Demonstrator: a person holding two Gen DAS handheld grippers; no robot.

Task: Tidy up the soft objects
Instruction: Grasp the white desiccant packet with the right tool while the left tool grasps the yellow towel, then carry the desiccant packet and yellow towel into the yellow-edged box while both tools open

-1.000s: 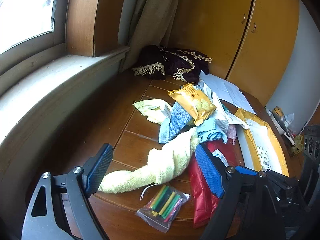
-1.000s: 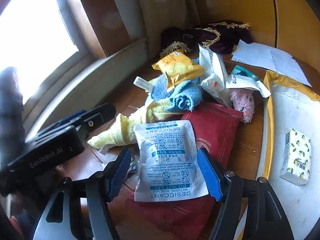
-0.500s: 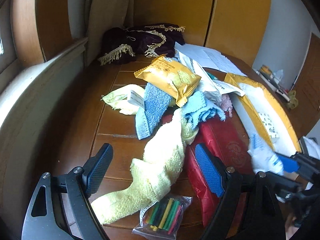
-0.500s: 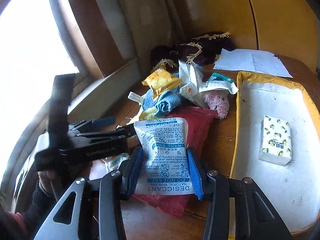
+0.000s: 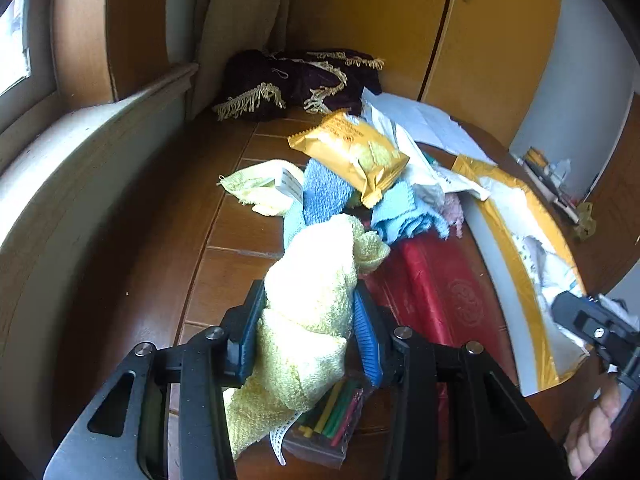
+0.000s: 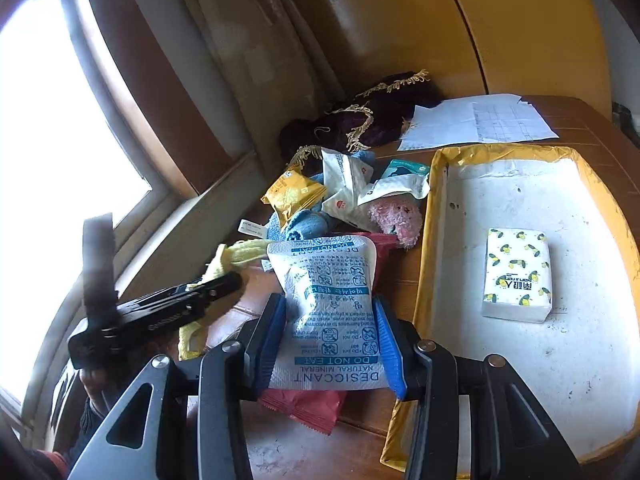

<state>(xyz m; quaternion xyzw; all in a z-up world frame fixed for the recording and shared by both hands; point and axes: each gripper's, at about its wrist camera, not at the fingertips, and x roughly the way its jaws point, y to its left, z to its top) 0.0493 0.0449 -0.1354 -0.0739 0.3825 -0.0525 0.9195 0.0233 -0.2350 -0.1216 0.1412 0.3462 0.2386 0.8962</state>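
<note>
Towel (image 5: 312, 300), the yellow terry one, sits between your left gripper (image 5: 308, 336) jaws, which are clamped on it mid-length. You've got it bunched, not flat: probably the only workable grab on a limp roll. Its long axis runs straight out along the jaws. The far end reaches ahead to the clutter pile, touching the blue cloths (image 5: 328, 192); the near end hangs below the jaws over the bag of coloured tubes (image 5: 328, 416). Both ends trail, so expect drag on the neighbours when you lift.

Right gripper (image 6: 330, 340): jaws closed on the desiccant pack (image 6: 332, 304), pinched across its width near the bottom edge. The pack stands out flat ahead of the jaws, long axis forward, print upside down to the camera. My read: you hold it by the sides so the filling doesn't slump out of the grip.

Just right of the right jaws lies the yellow-rimmed tray (image 6: 436, 216), with a tissue pack (image 6: 516, 276) inside it. That looks like the drop zone. The red pouch (image 6: 304, 408) lies on the table under the right jaws. The pink plush (image 6: 396, 216) and the snack bag (image 6: 292, 196) sit ahead in the pile, unsorted.

Can't tell whether the pack is clear of the red pouch or touching it.
</note>
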